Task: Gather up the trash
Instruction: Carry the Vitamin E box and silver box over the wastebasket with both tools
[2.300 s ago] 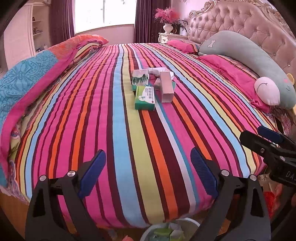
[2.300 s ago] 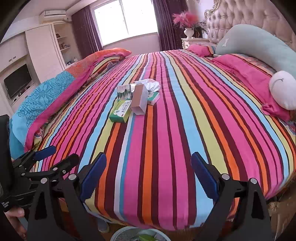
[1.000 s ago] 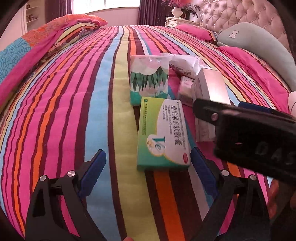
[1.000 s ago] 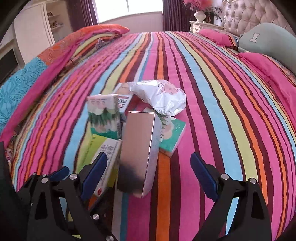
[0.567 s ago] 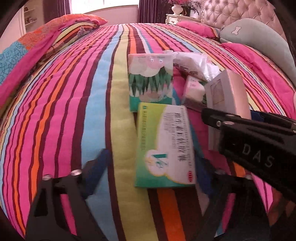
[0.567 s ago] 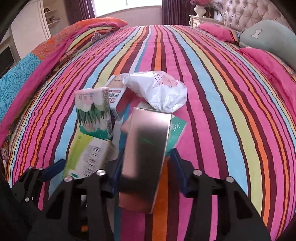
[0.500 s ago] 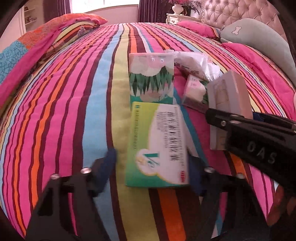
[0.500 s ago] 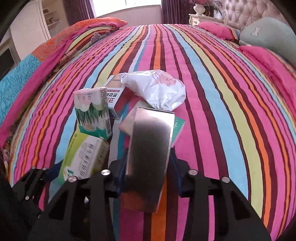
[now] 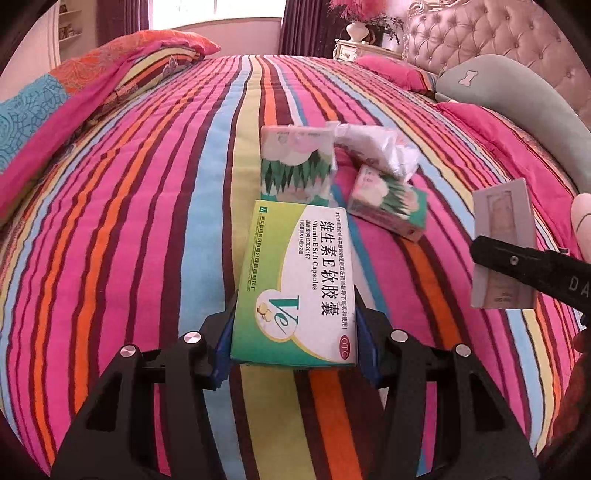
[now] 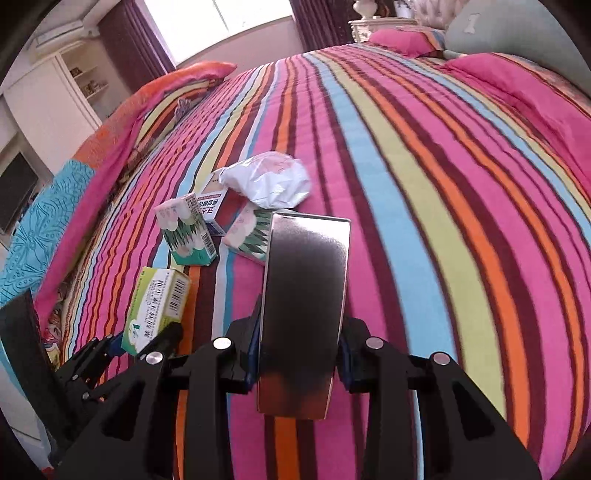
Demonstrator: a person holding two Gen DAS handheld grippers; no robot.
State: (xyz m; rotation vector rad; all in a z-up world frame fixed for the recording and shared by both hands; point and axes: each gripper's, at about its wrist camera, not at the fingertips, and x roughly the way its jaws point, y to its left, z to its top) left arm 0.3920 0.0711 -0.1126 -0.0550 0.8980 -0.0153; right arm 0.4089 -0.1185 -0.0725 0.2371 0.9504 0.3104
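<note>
My left gripper [image 9: 293, 345] is shut on a green and white vitamin E box [image 9: 297, 284], held just above the striped bedspread [image 9: 147, 221]. That same box [image 10: 157, 308] shows at the lower left of the right wrist view. My right gripper [image 10: 299, 354] is shut on a tall silver box [image 10: 304, 299], lifted off the bed; in the left wrist view the silver box [image 9: 504, 236] sits at the right edge. Left on the bed are a green patterned carton [image 9: 295, 170], a second one lying flat [image 9: 388, 206], a red and white box [image 10: 214, 206] and a crumpled white bag [image 10: 267, 182].
A folded quilt [image 9: 55, 110] lies along the bed's left side. Pink pillows [image 9: 391, 72] and a long grey-green plush pillow [image 9: 517, 99] rest by the tufted headboard [image 9: 498, 33]. White shelving [image 10: 55, 96] stands at the far left.
Both grippers reached the pile open, then shut: the left on the vitamin E box, the right on the silver box. Both boxes have lifted away from the other items.
</note>
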